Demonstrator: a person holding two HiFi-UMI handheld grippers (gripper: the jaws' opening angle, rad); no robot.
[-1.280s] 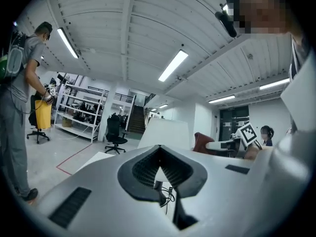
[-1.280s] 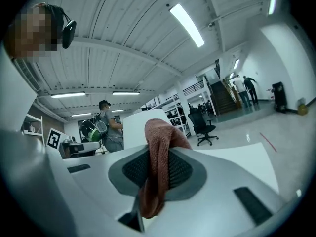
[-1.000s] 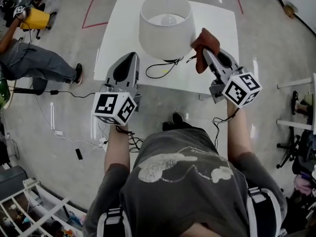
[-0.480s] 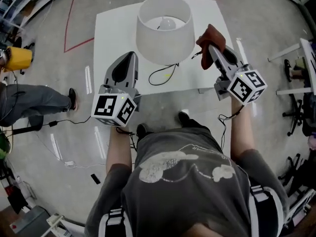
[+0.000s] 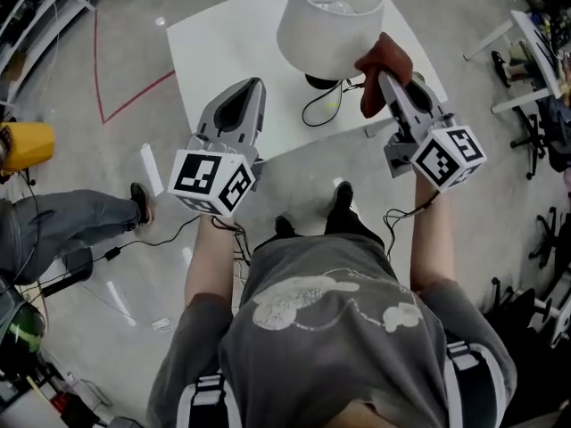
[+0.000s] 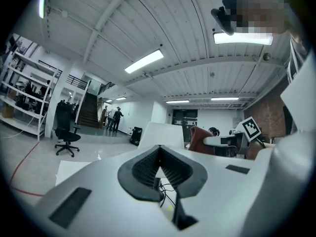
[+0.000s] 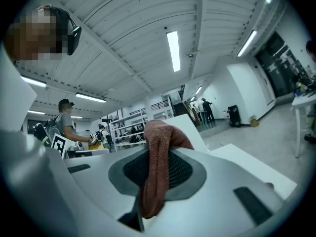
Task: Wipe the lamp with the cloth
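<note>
White square counter (image 5: 223, 43) on a glossy grey floor (image 5: 116, 176), red tape line (image 5: 125, 96) on the floor at left. Big open workshop room in both gripper views: white ribbed ceiling, strip lights, shelving, staircase, people standing far back. Seated person's leg (image 5: 62, 226) and a yellow object (image 5: 25, 145) at left edge of head view, office chair bases at right. Lamp (image 5: 330, 20) upright on far right part of counter: white drum shade, bulb visible inside from above, dark base under it, black cord (image 5: 321, 110) looping toward the near counter edge. Right gripper (image 5: 385, 77) raised beside the shade's right lower rim, jaws clamped on a brick-red cloth (image 5: 382, 56); cloth bunched over the jaw tips and hanging down between them, lying against or just beside the shade, contact not clear. Same cloth (image 7: 158, 152) draped through the pinched jaws in right gripper view. Left gripper (image 5: 256, 86) over the near counter edge, left of the lamp and apart from it, jaws together at the tips with nothing between them; only cord and counter visible past them in left gripper view.
</note>
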